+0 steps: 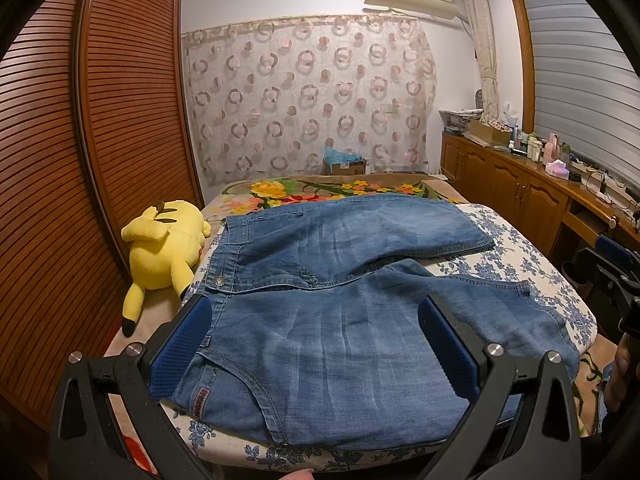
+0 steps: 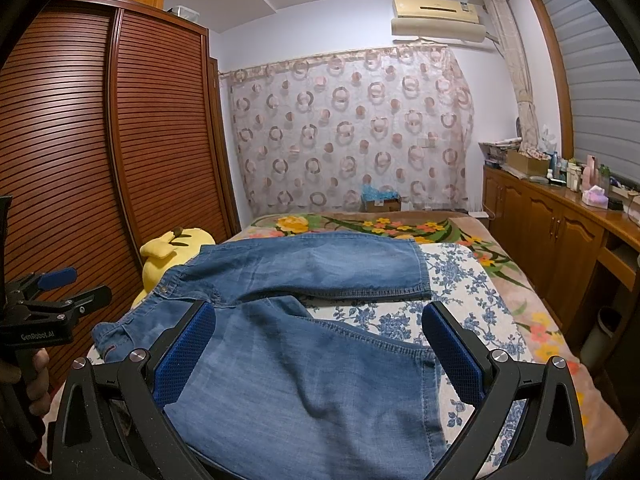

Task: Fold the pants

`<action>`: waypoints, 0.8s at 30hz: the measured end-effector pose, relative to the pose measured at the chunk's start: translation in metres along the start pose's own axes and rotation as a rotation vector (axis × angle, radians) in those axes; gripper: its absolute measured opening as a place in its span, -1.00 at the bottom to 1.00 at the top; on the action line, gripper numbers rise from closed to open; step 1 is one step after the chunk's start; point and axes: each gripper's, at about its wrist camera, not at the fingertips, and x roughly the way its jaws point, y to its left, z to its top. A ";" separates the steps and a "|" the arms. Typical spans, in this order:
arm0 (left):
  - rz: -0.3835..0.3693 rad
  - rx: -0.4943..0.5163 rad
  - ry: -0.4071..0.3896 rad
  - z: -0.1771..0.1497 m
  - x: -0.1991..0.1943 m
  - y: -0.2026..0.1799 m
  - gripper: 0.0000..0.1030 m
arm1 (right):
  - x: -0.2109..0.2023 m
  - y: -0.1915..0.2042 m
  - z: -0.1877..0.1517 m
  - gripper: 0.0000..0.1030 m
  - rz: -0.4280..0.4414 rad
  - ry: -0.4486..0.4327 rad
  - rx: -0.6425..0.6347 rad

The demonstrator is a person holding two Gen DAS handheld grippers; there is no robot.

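Blue denim pants (image 1: 320, 320) lie spread flat on the bed, waistband to the left, both legs running right and splayed apart. My left gripper (image 1: 316, 312) is open, hovering over the waist and near leg, holding nothing. My right gripper (image 2: 320, 320) is open above the near leg's hem end (image 2: 312, 392), holding nothing. The far leg (image 2: 312, 268) lies flat beyond. The left gripper also shows at the left edge of the right wrist view (image 2: 60, 292), and the right gripper at the right edge of the left wrist view (image 1: 612, 264).
A yellow plush toy (image 1: 164, 252) lies by the waistband at the bed's left edge. A floral bedsheet (image 2: 460, 288) and flowered blanket (image 1: 320, 190) cover the bed. Slatted wardrobe doors (image 1: 80, 160) stand left; wooden cabinets (image 1: 520, 188) with clutter stand right.
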 end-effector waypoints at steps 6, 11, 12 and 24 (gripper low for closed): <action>0.001 0.000 0.000 0.000 0.000 0.000 1.00 | 0.000 0.000 0.000 1.00 0.001 0.000 0.001; 0.002 0.000 0.000 0.000 0.000 0.000 1.00 | 0.000 0.000 0.000 1.00 0.001 0.000 0.000; 0.002 0.000 -0.001 0.000 0.000 0.000 1.00 | 0.000 0.000 0.000 1.00 0.000 0.000 0.001; 0.002 0.000 -0.001 -0.002 -0.001 0.004 1.00 | 0.000 0.000 0.000 1.00 0.000 0.000 0.001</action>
